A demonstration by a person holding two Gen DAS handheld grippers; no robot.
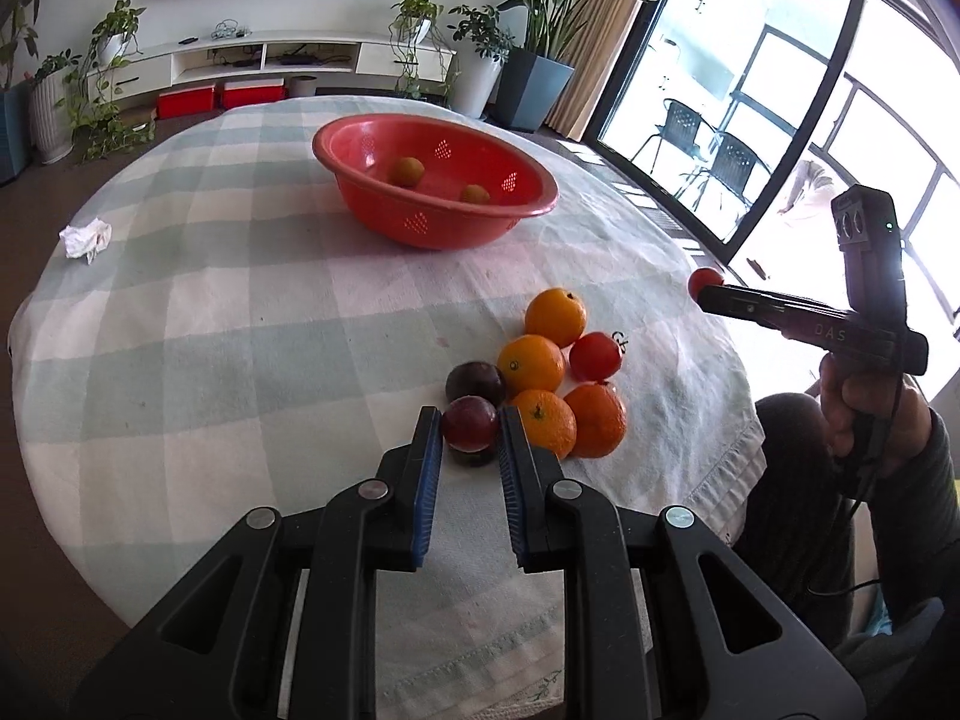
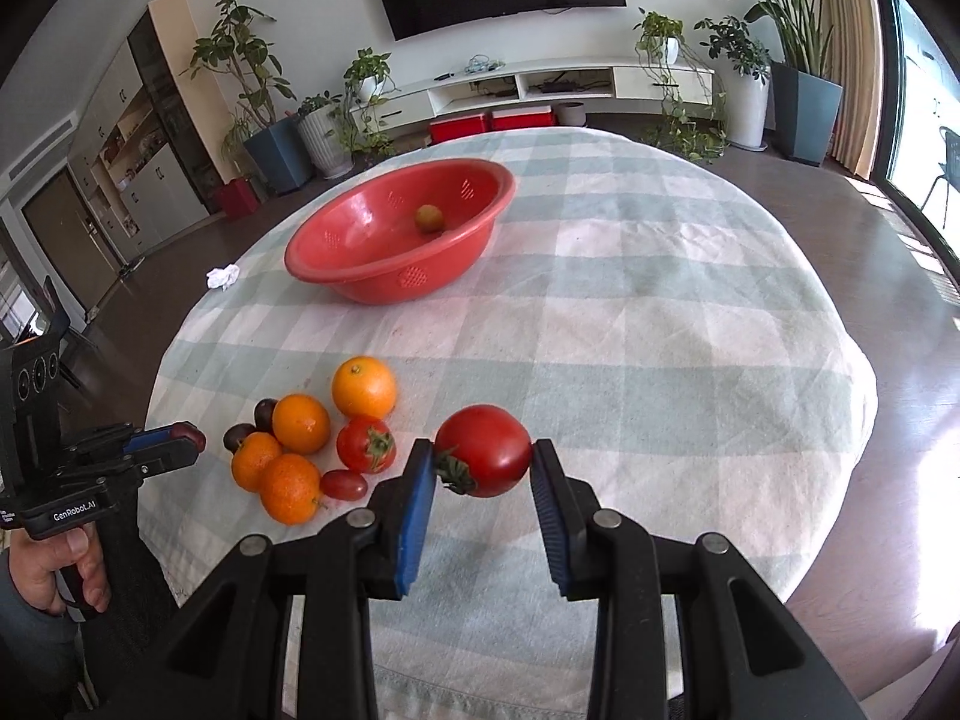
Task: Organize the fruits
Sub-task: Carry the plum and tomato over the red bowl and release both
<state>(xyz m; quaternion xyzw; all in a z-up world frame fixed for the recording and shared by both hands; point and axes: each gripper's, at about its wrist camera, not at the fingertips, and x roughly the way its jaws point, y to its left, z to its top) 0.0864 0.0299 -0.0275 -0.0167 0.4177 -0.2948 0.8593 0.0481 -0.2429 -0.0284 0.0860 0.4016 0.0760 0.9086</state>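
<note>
- Fruit lies in a cluster on the checked tablecloth, at about 7 o'clock from the red basin in the right wrist view.
- The cluster holds four oranges, a tomato, a small red grape tomato and dark plums, most of them touching one another.
- The left gripper is clamped on a dark red plum, its blue pads pressed to both sides; the plum sits above its shadow, just off the cloth.
- Another plum lies just beyond it at 12 o'clock in the left wrist view.
- The right gripper is clamped on a large red tomato, stalk turned toward the left pad, held clear above the cloth.
- The basin stands at 12 o'clock from the cluster, well apart, with two small yellow-green fruits inside.
- A crumpled white tissue lies at 9 o'clock from the basin, near the table's edge.
- A hand grips the left tool's handle.
</note>
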